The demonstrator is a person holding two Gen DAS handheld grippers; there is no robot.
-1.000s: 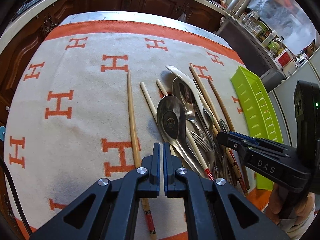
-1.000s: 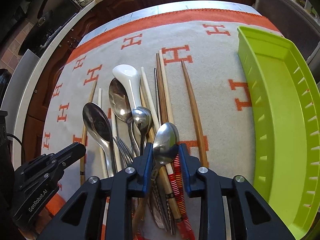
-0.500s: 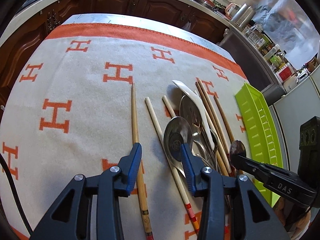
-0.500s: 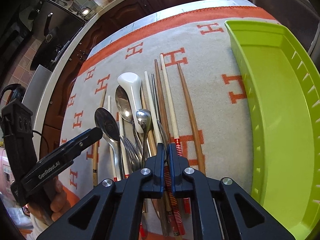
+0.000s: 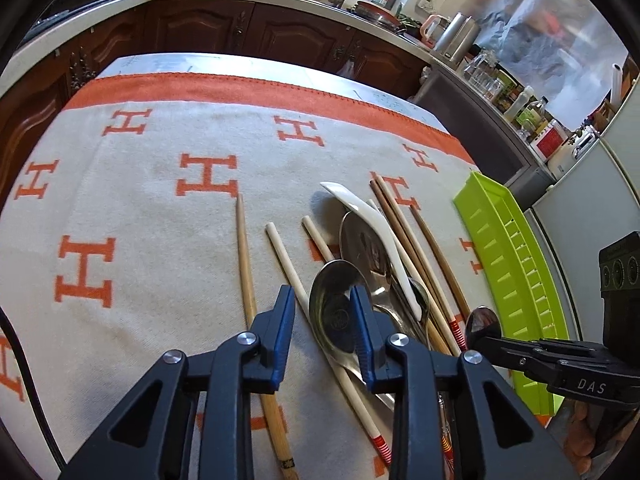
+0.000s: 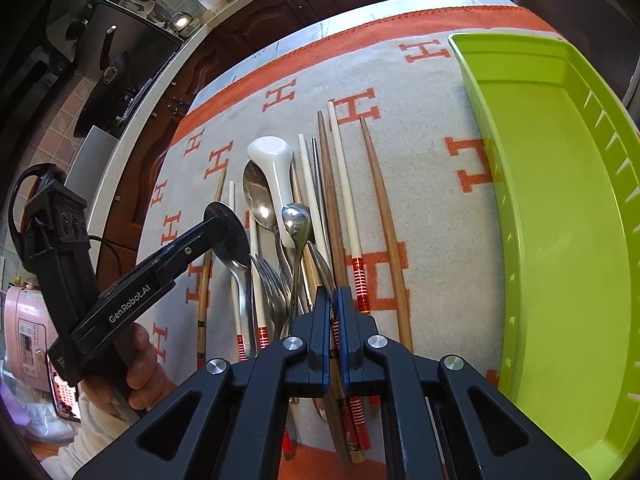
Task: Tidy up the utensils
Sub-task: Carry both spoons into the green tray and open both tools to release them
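left gripper (image 5: 323,322), my own, hangs with its blue-padded jaws closing around the bowl of a big steel spoon (image 5: 338,312) and a pale chopstick (image 5: 294,280), pads not yet pressing. my right gripper (image 6: 332,316) has its jaws pinched together on the thin handle of a small steel spoon (image 5: 482,322), whose bowl sticks up above the tip in the left view.

i see the rest of the utensils heaped side by side: a glossy white ceramic spoon (image 6: 274,168), a steel fork (image 6: 272,284), dark and light wooden chopsticks (image 6: 384,216), some with red-striped ends. they lie on a fuzzy cream blanket (image 5: 140,220) with orange h letters and an orange border.

lime-green slotted plastic tray (image 6: 560,200) sits beside the heap, empty as far as i see. dark wood cabinets (image 5: 248,36) and a cluttered counter ring the table.
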